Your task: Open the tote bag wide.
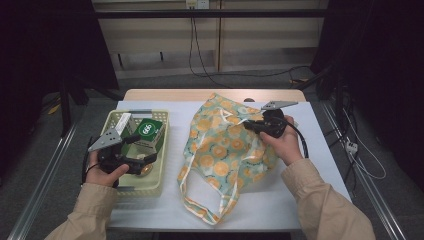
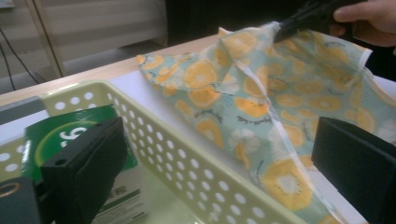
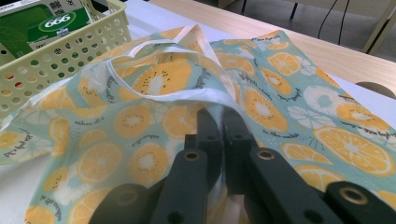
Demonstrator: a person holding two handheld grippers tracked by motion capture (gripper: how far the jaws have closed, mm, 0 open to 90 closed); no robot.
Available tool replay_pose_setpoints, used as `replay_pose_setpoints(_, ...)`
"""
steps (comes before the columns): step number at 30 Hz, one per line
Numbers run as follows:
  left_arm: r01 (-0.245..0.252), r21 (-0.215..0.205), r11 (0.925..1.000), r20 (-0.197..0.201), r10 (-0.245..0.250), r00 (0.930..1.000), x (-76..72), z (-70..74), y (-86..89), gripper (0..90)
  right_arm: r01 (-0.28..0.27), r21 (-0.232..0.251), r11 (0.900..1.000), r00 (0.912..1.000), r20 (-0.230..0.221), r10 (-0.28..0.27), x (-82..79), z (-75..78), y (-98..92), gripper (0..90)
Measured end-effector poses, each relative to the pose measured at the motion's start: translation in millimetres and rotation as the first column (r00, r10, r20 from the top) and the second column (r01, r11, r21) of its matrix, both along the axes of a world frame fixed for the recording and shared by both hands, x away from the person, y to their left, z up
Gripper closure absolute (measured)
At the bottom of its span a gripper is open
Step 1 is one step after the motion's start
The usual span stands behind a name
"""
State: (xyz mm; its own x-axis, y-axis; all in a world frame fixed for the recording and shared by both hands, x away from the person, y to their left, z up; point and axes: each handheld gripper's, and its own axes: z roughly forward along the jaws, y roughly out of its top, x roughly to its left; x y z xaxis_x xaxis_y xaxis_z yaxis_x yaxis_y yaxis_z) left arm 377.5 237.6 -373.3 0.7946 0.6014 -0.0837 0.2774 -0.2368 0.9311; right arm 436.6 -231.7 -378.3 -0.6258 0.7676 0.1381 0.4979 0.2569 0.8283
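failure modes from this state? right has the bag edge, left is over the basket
1. The right gripper is shut on just the white hem of the fruit-print bag; thin fabric could slip out if lifted.
2. The left gripper, jaws open, hangs over the basket wall; it may knock the rim while reaching for the green box.

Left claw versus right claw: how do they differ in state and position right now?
The left claw stands wide open with nothing between its jaws, while the right claw is shut on the white-edged rim of the orange-slice-print fabric bag. The left claw hangs over the pale yellow perforated plastic basket beside the green box; the right claw sits at the bag's far side, lifting its edge. Both are black, hand-held, and carry a grey plate.
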Motion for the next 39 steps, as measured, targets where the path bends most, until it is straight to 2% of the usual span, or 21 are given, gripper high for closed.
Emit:
replay_pose_setpoints(1,-0.011,0.007,0.9999,0.0,0.011,0.9999,1.0,-0.4,1.8,3.1,0.001,0.001,1.0,1.0,0.001,-0.001,0.0,-0.3,-0.4,88.0)
replay_pose_setpoints(5,-0.002,0.04,0.9992,-0.002,0.002,1.0,6.3,-3.9,7.1,3.4,0.003,0.007,1.0,0.9999,-0.011,-0.003,-0.5,-2.2,-1.8,88.0)
replay_pose_setpoints(10,-0.004,0.048,0.9988,-0.024,0.005,0.9997,12.5,-7.8,14.3,3.7,0.008,0.006,1.0,0.9999,-0.013,-0.008,-1.3,-4.2,-3.4,88.0)
replay_pose_setpoints(13,-0.004,0.071,0.9975,-0.018,0.005,0.9998,15.6,-10.1,17.4,3.8,0.015,0.003,1.0,0.9997,-0.017,-0.015,-0.9,-6.0,-4.8,88.0)
replay_pose_setpoints(14,0.0,0.066,0.9979,-0.026,0.001,0.9997,15.6,-11.0,17.5,4.0,0.017,0.005,1.0,0.9997,-0.02,-0.017,-0.9,-6.7,-5.2,88.0)
replay_pose_setpoints(18,0.009,0.108,0.9941,-0.02,-0.007,0.9998,18.5,-13.9,19.5,4.1,0.015,0.0,1.0,0.9997,-0.019,-0.015,-1.2,-8.5,-5.0,88.0)
replay_pose_setpoints(22,0.008,0.124,0.9923,-0.051,-0.002,0.9987,21.1,-19.8,21.2,4.1,0.016,0.002,1.0,0.9997,-0.02,-0.016,-1.3,-9.2,-4.8,88.0)
replay_pose_setpoints(23,0.006,0.137,0.9906,-0.049,0.0,0.9988,21.6,-21.1,22.3,4.1,0.015,0.001,1.0,0.9997,-0.02,-0.015,-1.3,-9.3,-4.5,88.0)
replay_pose_setpoints(25,0.005,0.131,0.9913,-0.06,0.003,0.9982,21.6,-23.7,24.4,4.3,0.011,-0.002,1.0,0.9998,-0.017,-0.011,-1.3,-9.3,-3.7,88.1)
replay_pose_setpoints(28,0.013,0.15,0.9886,-0.07,-0.002,0.9976,21.8,-28.6,26.9,4.5,0.005,-0.005,1.0,0.9998,-0.017,-0.006,-1.3,-9.4,-2.6,88.1)
replay_pose_setpoints(29,0.012,0.146,0.9893,-0.089,0.001,0.9961,21.5,-30.7,26.9,4.7,0.006,-0.004,1.0,0.9998,-0.018,-0.006,-1.2,-9.5,-2.5,88.0)
replay_pose_setpoints(33,0.018,0.177,0.984,-0.126,0.005,0.9921,23.9,-35.5,27.9,5.2,0.008,-0.006,1.0,0.9997,-0.022,-0.008,-0.6,-10.5,-2.3,88.1)
replay_pose_setpoints(36,0.032,0.175,0.9841,-0.121,-0.01,0.9926,24.7,-37.5,24.3,5.2,0.005,-0.007,1.0,0.9998,-0.02,-0.005,-0.2,-10.9,-1.9,88.0)
replay_pose_setpoints(39,0.039,0.229,0.9726,-0.101,-0.016,0.9948,25.4,-38.5,22.6,5.3,0.004,-0.004,1.0,0.9998,-0.021,-0.004,0.2,-11.3,-1.3,88.1)
